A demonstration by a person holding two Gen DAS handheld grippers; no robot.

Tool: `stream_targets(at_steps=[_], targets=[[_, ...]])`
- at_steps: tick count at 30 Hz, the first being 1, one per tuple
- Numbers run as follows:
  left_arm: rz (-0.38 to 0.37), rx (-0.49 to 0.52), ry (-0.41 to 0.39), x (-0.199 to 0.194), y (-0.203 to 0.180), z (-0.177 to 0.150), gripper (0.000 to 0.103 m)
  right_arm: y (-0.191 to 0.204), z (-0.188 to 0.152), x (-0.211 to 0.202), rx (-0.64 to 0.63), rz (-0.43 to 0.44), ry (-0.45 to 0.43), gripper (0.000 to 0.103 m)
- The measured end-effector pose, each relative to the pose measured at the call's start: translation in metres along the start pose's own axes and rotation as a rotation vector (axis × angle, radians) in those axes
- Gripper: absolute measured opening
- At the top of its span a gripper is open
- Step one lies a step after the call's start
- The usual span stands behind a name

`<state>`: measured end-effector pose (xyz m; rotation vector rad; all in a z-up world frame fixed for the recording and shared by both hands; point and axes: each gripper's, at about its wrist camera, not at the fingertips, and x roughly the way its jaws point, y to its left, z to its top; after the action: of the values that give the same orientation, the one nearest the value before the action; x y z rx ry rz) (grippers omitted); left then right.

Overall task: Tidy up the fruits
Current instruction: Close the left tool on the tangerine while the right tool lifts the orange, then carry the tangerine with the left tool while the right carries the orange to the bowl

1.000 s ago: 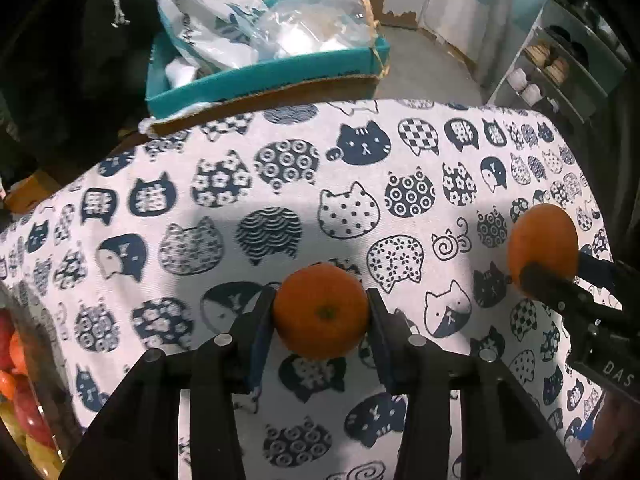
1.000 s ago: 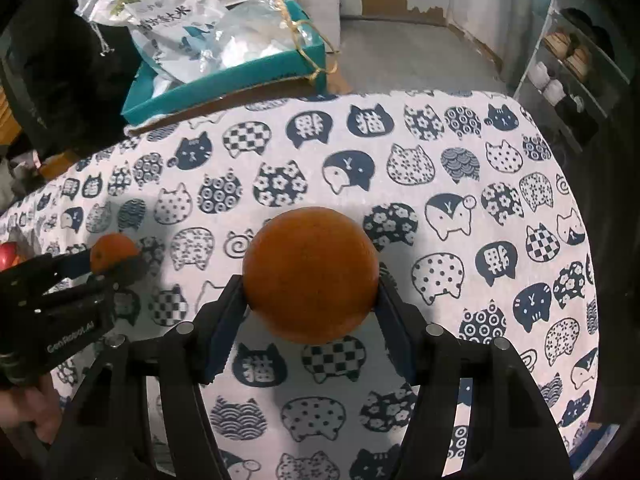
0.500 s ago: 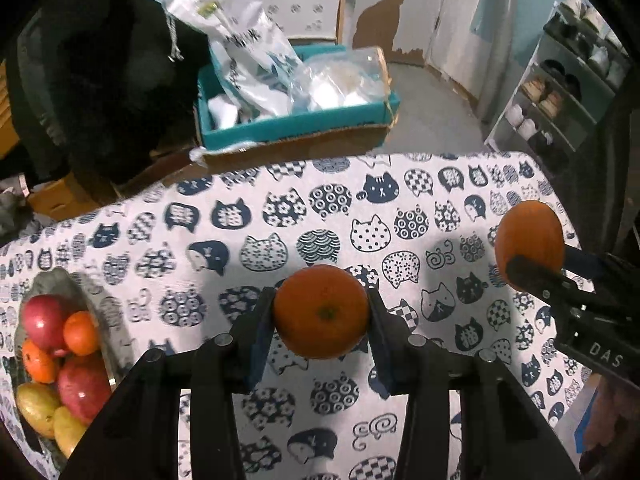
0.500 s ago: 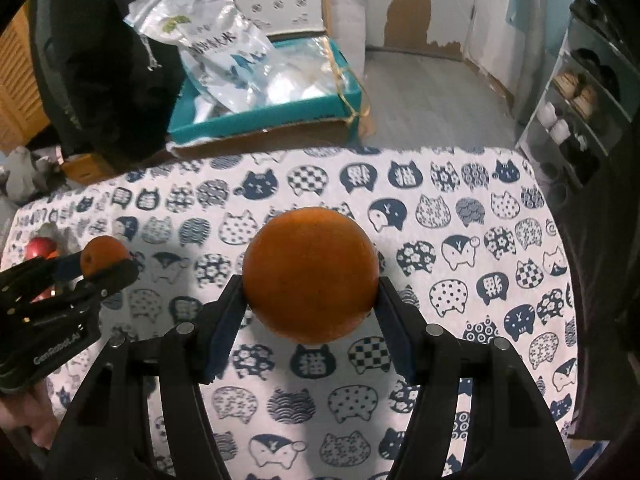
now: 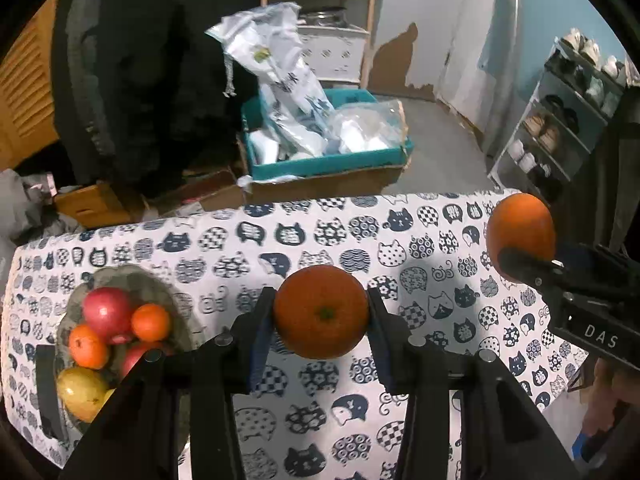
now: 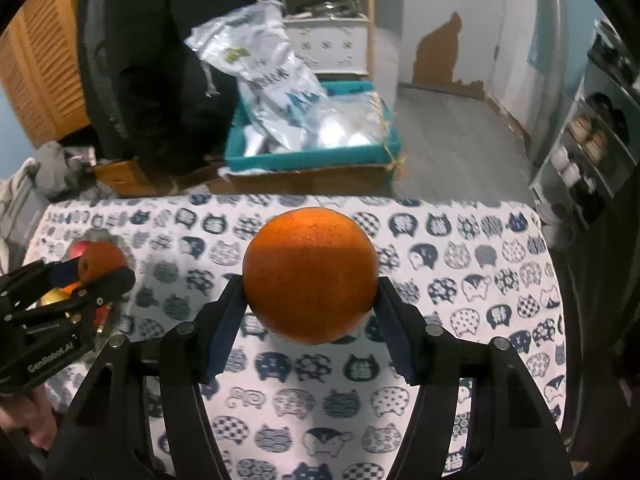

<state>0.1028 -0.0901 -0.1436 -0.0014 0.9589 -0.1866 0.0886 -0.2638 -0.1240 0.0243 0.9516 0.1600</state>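
Far left of the left gripper's fingers, a grey fruit bowl point(image 5: 132, 280) sat on the cat-print tablecloth point(image 5: 240, 248), holding red apples point(image 5: 106, 308), small oranges point(image 5: 151, 322) and a yellow fruit point(image 5: 80, 390) piled together. The left gripper point(image 5: 321, 314) was clenched on a small tangerine point(image 5: 321, 312), its blue pads pressing the fruit from both sides, the stem dimple facing the camera, and the fruit hung above the cloth with a shadow beneath it. Beyond the fingertips, past the table's far edge, a teal box point(image 5: 320, 162) full of plastic bags point(image 5: 280, 76) rested on a cardboard carton. To the right of those fingers, the right gripper point(image 6: 310, 276) grasped a larger orange point(image 6: 310, 276), pads tight against its sides, also clear of the tablecloth. In the right wrist view the left gripper and its tangerine showed at the left of the fingers, over the bowl's near side, with part of a hand under it. Well to the right of both grippers stood a shoe rack point(image 5: 560, 120) against the blue wall.
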Motion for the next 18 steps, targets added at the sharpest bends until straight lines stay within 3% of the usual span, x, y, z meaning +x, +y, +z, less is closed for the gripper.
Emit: stream_targets(at_steps=[9, 18], targets=[[0.053, -0.05, -0.061, -0.038, 0.043, -0.004, 0.044, 0.052, 0.017, -0.014, -0.076, 0.053, -0.043, 0.064], [0.094, -0.138, -0.066, -0.053, 0.098, -0.016, 0.044, 0.106, 0.026, -0.008, -0.145, 0.112, -0.043, 0.064]])
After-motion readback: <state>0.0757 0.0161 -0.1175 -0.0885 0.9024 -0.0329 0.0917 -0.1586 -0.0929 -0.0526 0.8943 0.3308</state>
